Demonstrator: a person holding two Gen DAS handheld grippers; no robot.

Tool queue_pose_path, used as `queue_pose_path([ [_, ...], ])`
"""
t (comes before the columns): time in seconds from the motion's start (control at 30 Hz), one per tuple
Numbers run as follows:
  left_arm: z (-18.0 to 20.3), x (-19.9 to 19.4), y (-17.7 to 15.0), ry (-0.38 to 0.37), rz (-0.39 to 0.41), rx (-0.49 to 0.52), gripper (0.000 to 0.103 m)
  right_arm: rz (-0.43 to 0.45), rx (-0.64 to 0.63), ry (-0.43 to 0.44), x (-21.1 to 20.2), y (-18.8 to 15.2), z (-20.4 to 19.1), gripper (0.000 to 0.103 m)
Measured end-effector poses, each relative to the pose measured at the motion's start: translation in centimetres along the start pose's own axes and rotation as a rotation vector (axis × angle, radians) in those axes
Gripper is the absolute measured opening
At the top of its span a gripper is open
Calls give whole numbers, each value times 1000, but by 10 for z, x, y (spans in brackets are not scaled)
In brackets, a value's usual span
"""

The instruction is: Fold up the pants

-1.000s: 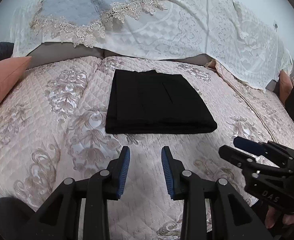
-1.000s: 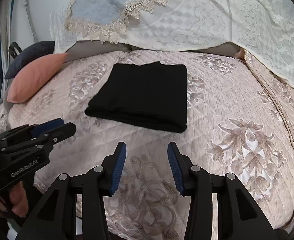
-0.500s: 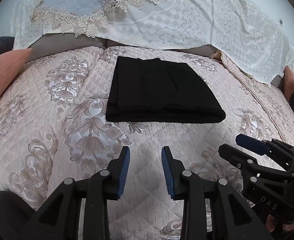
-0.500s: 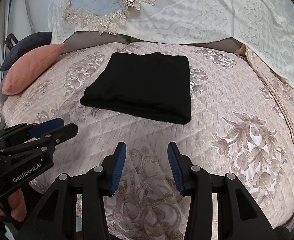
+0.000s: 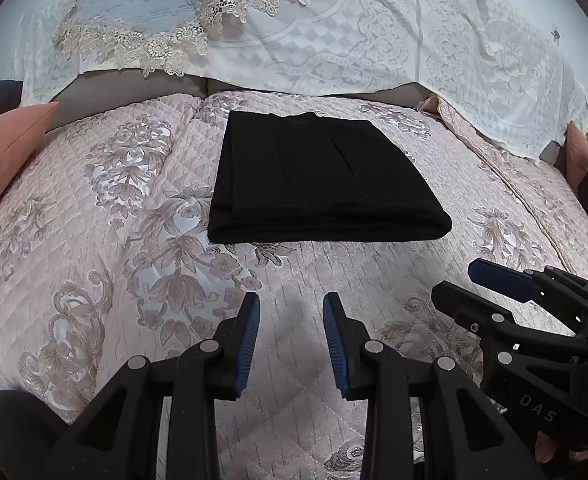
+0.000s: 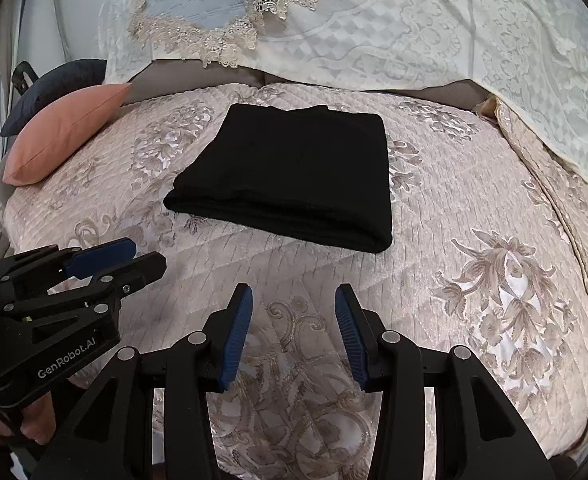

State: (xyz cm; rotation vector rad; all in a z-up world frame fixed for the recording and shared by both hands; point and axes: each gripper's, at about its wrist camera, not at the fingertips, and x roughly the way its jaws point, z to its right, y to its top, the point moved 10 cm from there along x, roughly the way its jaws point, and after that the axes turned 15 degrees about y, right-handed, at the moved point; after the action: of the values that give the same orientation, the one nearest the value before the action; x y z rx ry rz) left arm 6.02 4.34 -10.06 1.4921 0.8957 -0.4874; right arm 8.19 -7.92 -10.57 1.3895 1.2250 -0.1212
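On the quilted pink bedspread (image 5: 93, 240), near its middle, the black pants (image 5: 318, 184) lie folded into a flat rectangle, with the thick folded edge toward the cameras. The left gripper (image 5: 291, 312) hangs over bare quilt short of that edge, jaws apart and empty. The right gripper (image 6: 294, 304) hangs beside it, likewise short of the pants, jaws apart with nothing between them. A salmon pillow (image 6: 65, 132) rests at the left of the bed; a lace-edged cover (image 6: 374, 32) drapes behind.
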Motion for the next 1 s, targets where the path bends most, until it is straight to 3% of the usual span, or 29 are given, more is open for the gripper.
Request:
queue_pose_path([
  [1.0, 2, 0, 0, 12, -8, 5, 35, -11, -9, -5, 1, -1, -1, 44],
])
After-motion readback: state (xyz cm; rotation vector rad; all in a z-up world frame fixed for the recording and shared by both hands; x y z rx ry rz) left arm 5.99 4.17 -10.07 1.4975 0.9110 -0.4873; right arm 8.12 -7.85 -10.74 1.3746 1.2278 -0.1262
